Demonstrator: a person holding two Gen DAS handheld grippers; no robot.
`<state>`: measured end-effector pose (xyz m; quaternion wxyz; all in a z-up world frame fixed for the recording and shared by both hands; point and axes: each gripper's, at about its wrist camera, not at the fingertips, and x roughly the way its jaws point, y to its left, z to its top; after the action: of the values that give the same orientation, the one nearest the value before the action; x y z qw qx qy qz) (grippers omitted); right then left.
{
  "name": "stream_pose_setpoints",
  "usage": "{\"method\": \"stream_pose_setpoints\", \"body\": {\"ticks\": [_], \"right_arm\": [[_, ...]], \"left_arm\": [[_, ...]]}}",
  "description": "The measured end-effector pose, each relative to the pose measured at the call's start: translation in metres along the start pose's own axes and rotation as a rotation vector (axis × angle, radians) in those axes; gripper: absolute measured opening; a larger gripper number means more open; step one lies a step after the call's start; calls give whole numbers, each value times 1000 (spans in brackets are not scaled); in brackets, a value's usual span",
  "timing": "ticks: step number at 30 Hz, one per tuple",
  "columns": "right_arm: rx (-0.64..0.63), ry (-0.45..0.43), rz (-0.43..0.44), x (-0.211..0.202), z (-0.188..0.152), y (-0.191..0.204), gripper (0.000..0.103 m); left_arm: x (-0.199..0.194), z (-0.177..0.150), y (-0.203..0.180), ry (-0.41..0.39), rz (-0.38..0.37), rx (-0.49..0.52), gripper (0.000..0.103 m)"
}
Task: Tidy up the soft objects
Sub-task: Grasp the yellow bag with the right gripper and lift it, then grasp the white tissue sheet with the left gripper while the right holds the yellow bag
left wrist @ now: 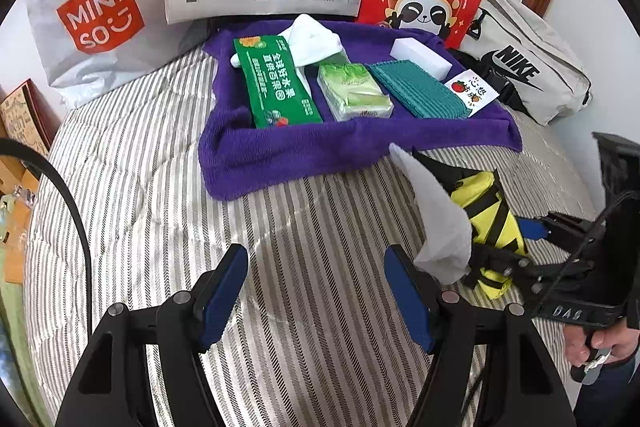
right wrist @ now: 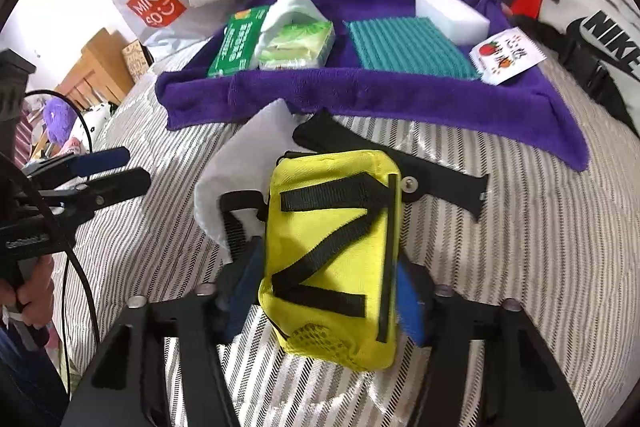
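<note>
From the left wrist, the left gripper (left wrist: 316,291) is hovering with its fingers spread wide and holding nothing over the striped bedcover (left wrist: 160,187), while the yellow pouch (left wrist: 490,223) is lying off to its right, beside a white cloth (left wrist: 436,219). From the right wrist, the right gripper (right wrist: 324,291) is clamping the pouch's near end between its blue pads (right wrist: 412,303); the pouch's long axis is pointing ahead toward the purple towel (right wrist: 360,91), so this hand looks nearer for placing it.

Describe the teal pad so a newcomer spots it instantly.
Find the purple towel spread on the striped bed. The teal pad lies flat on it, between the green tissue pack and the white sponge. Only it is ribbed and teal.
</note>
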<state>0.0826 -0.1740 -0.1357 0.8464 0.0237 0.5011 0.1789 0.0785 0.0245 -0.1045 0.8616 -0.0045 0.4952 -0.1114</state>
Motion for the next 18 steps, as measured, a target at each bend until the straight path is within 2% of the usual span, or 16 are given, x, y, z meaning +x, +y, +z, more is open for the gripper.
{"method": "stream_pose_setpoints", "body": {"ticks": [1, 3, 4, 6, 12, 18], "right_arm": [[6, -2, 9, -2, 0, -2, 46], [19, -12, 33, -8, -1, -7, 15], [41, -10, 69, -12, -2, -12, 15], [49, -14, 84, -16, -3, -16, 14], [26, -35, 53, -32, -7, -18, 12], [71, -84, -32, -62, -12, -45, 12]], "left_arm": [[1, -1, 0, 3, 1, -1, 69], [2, -2, 0, 5, -5, -2, 69], [2, -3, 0, 5, -10, -2, 69], [4, -4, -2, 7, -16, -2, 69], [7, -7, -9, 15, -28, 3, 69], [2, -3, -19, -2, -96, 6, 69]]}}
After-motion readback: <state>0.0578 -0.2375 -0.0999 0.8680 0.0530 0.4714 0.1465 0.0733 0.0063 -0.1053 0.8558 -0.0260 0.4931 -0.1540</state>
